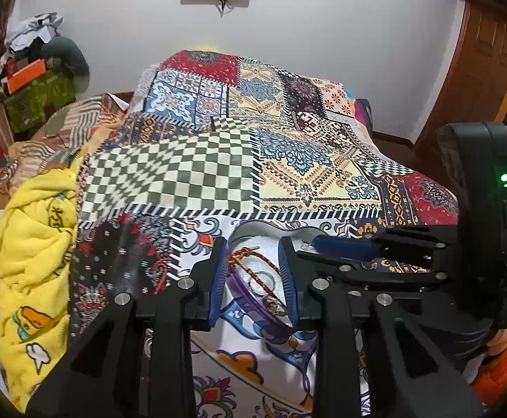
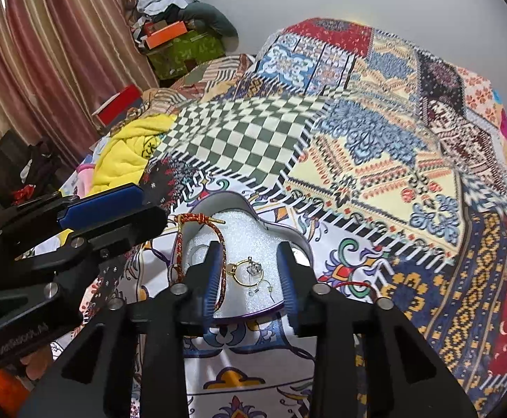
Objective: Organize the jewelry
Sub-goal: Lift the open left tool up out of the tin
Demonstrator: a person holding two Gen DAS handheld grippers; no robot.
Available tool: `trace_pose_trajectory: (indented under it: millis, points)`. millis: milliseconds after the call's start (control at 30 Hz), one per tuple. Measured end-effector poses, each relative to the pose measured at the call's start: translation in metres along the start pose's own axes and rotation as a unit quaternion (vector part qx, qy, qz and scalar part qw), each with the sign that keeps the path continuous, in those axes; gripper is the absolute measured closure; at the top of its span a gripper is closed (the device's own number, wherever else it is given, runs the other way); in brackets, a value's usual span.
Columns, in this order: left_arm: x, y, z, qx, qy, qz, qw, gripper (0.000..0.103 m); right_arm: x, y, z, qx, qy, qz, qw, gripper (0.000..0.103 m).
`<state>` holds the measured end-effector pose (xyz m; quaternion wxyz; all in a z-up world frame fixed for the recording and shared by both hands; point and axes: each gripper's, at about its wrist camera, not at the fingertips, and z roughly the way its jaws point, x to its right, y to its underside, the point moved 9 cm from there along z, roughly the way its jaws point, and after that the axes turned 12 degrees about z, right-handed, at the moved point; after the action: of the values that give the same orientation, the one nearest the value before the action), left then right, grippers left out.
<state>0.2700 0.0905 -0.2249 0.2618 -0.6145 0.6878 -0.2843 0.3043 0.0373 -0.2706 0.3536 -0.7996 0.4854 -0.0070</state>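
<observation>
A purple flower-shaped jewelry box (image 2: pixel 298 240) with white foam lining lies open on the patterned bedspread. It holds a gold ring with a clear stone (image 2: pixel 248 271) and a red-and-gold braided bracelet (image 2: pixel 201 223) draped over its left rim. In the left wrist view the box (image 1: pixel 253 230) shows the bracelet (image 1: pixel 253 261) and a silver ring (image 1: pixel 262 282). My left gripper (image 1: pixel 253 271) is open above the box's left side. My right gripper (image 2: pixel 250 275) is open, its fingers straddling the gold ring. Each gripper shows in the other's view.
The patchwork bedspread (image 2: pixel 375 160) covers the bed. A yellow blanket (image 1: pixel 34 244) lies bunched at the left. A thin red cord (image 2: pixel 354 284) lies right of the box. Boxes and clothes pile in the far left corner (image 2: pixel 177 38) by the curtain.
</observation>
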Motion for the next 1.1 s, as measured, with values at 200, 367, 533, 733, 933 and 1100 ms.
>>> trace_pose_trajectory:
  millis: [200, 367, 533, 733, 933, 1100]
  points:
    - [-0.003, -0.004, -0.019, 0.012, -0.013, -0.001, 0.9998, 0.074, 0.002, -0.005, -0.025, 0.027, 0.019, -0.011, 0.999, 0.071]
    - [0.002, -0.007, -0.032, 0.018, -0.018, 0.004, 0.9997, 0.074, 0.008, -0.001, -0.046, 0.041, 0.026, -0.006, 0.999, 0.071]
    - [0.018, -0.005, -0.041, 0.016, -0.014, 0.016, 0.9996, 0.073, 0.023, 0.005, -0.063, 0.049, 0.041, 0.004, 0.998, 0.071]
    - [0.040, 0.006, -0.037, 0.000, 0.002, 0.022, 0.9998, 0.072, 0.057, 0.024, -0.077, 0.043, 0.066, 0.026, 0.997, 0.071]
    - [0.064, 0.024, -0.020, -0.030, 0.025, 0.027, 0.9989, 0.072, 0.089, 0.046, -0.076, 0.018, 0.088, 0.045, 0.995, 0.071]
    - [0.082, 0.039, -0.001, -0.055, 0.046, 0.033, 0.9969, 0.072, 0.103, 0.056, -0.064, -0.005, 0.086, 0.059, 0.995, 0.071]
